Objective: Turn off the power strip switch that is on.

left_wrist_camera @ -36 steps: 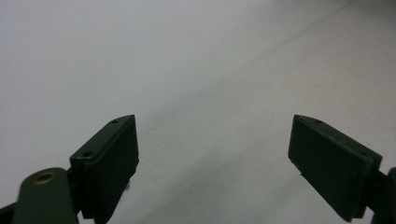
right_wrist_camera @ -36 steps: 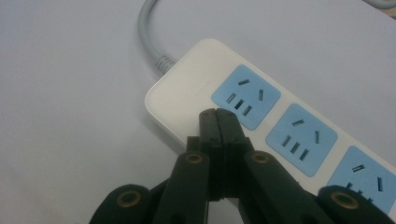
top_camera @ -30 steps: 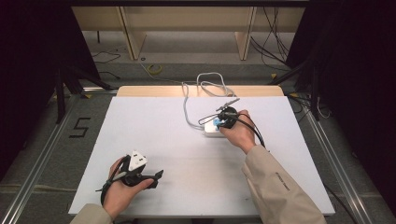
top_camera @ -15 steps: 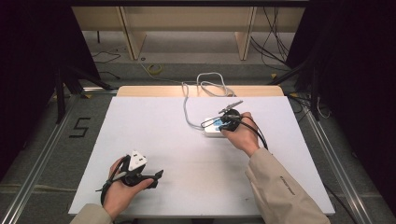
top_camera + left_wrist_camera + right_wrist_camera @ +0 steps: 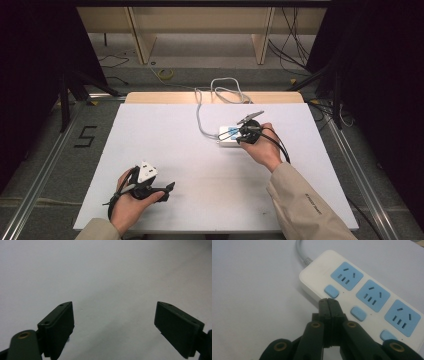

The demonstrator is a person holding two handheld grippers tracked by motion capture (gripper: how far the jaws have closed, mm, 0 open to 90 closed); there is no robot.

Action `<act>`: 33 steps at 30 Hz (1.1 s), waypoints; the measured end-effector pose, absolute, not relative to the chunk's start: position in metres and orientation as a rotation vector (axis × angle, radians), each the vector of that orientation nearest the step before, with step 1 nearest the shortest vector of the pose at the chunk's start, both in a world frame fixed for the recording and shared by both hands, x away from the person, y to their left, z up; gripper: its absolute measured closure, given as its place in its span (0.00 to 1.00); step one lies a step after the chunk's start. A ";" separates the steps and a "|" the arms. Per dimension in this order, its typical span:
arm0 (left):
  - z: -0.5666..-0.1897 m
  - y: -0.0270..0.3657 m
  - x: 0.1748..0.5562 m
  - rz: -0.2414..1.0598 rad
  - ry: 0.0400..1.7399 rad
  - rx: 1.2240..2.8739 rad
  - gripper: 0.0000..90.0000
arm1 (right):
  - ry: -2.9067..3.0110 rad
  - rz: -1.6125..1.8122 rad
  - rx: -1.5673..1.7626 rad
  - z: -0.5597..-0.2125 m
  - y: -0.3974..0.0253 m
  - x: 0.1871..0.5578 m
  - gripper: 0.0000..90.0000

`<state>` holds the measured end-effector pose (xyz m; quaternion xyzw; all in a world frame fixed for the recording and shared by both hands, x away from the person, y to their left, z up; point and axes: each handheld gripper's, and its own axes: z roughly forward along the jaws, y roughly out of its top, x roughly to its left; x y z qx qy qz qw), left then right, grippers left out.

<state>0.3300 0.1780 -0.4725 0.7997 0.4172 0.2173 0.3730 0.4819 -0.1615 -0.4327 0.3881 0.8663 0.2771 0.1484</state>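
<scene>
On white table, right hand-held gripper closed beside unlabelled power strip; left hand-held gripper open.

Power strip on desk, right of centre; its cord behind; right gripper over strip; left gripper well apart, front-left of strip.

left hand-held gripper: jaws spread wide, held low near the person's body, left hand wrapped around it | right hand-held gripper: jaws pressed together, right forearm stretched forward, sleeve beige
</scene>
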 end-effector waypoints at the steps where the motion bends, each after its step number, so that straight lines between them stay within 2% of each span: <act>1: -0.473 0.178 0.330 0.557 1.069 2.049 0.17 | 2.489 0.797 1.117 -0.433 -0.162 0.481 1.00; 33: -0.473 0.178 0.330 0.556 1.070 2.048 0.17 | 2.521 0.836 1.056 -0.435 -0.171 0.456 0.99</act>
